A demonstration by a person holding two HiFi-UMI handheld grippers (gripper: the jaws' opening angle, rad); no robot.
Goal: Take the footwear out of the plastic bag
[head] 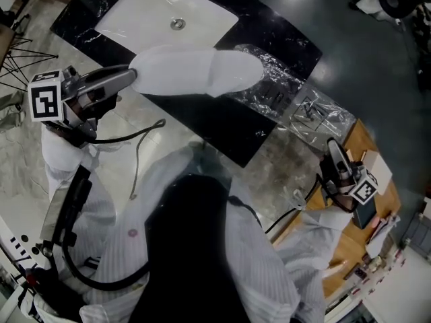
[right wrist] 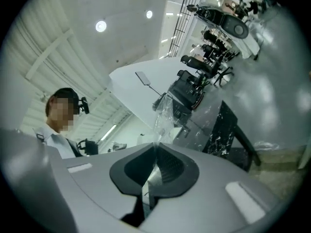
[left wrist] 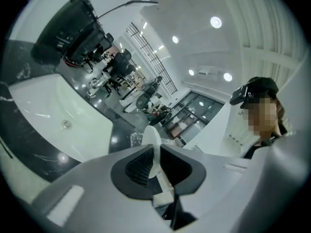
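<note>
Left gripper [head: 132, 78] is clenched on the thin heel edge of the white, flat, closed-toe fabric slipper [head: 195, 71]. The slipper is held level above the black marble tabletop [head: 222, 123], in front of the white sink basin [head: 158, 15]. Its toe meets the clear crinkled plastic bag [head: 303, 106]; I cannot tell whether the toe is inside. Right gripper [right wrist: 154, 165] is clamped tight on the bag's film [right wrist: 163, 114].

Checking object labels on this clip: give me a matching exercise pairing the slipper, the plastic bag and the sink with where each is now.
1. slipper
2. plastic bag
3. sink

A. set in the black counter
B. pinched in the right claw
C. gripped by the left claw

Pairs: 1-C, 2-B, 3-A
</note>
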